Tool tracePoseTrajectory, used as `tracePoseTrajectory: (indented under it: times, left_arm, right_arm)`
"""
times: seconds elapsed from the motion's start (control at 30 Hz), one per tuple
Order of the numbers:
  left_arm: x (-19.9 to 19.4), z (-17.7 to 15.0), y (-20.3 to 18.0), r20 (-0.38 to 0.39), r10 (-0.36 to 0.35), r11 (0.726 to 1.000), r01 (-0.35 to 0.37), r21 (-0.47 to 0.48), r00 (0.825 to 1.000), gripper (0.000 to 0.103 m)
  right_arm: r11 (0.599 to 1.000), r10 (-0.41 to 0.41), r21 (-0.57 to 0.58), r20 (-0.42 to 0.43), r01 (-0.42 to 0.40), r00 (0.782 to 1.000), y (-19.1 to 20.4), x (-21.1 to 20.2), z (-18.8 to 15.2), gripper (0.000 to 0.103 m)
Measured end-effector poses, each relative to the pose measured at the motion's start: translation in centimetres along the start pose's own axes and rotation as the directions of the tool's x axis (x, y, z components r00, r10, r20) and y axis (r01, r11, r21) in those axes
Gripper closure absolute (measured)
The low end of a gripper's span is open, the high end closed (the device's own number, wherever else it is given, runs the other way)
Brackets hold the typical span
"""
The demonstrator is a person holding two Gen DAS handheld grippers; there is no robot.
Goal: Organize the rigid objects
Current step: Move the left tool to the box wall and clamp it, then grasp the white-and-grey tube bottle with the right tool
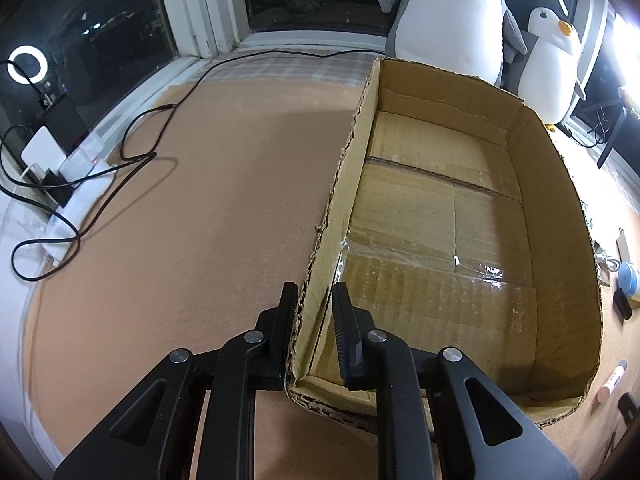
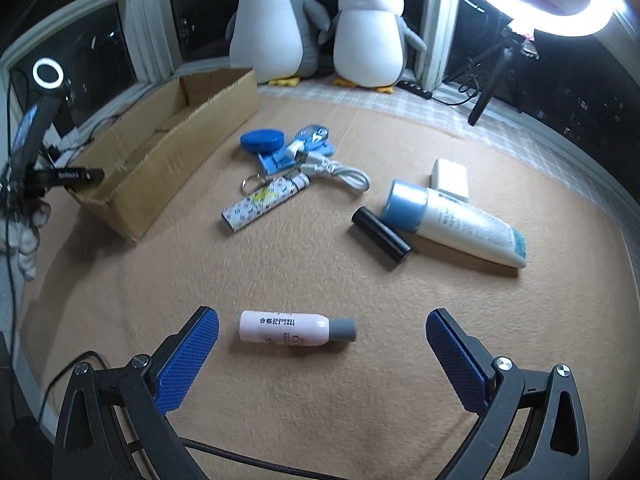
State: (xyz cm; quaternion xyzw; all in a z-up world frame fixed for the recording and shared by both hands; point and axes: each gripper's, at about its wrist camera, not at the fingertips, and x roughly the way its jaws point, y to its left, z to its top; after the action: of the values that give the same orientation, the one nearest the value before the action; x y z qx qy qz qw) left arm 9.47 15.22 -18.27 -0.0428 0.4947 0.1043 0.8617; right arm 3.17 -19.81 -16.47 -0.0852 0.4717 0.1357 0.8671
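The left gripper [image 1: 314, 296] is clamped on the near left wall of the cardboard box [image 1: 552, 184]. The right gripper [image 2: 322, 326] is spread wide, with a small pink bottle [image 2: 286, 328] lying on the tabletop [image 2: 360, 400] between its fingers, untouched. Farther off, a black tube [image 2: 380, 238], a white-and-blue tube [image 2: 460, 220], a patterned case [image 2: 264, 202] and a white cable [image 2: 340, 172] are seen right of the box. Two penguin plush toys [image 2: 276, 24] stand farthest.
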Motion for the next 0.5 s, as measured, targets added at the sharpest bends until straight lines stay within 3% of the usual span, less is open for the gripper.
tracePoseTrajectory:
  times: [0.5]
  left_arm:
    - [0.1, 0.0, 0.0, 0.0, 0.002, 1.0, -0.002, -0.003, 1.0, 0.087]
  right_arm:
    - [0.997, -0.051, -0.069, -0.054, 0.047, 0.997, 0.9, 2.7, -0.4, 0.004]
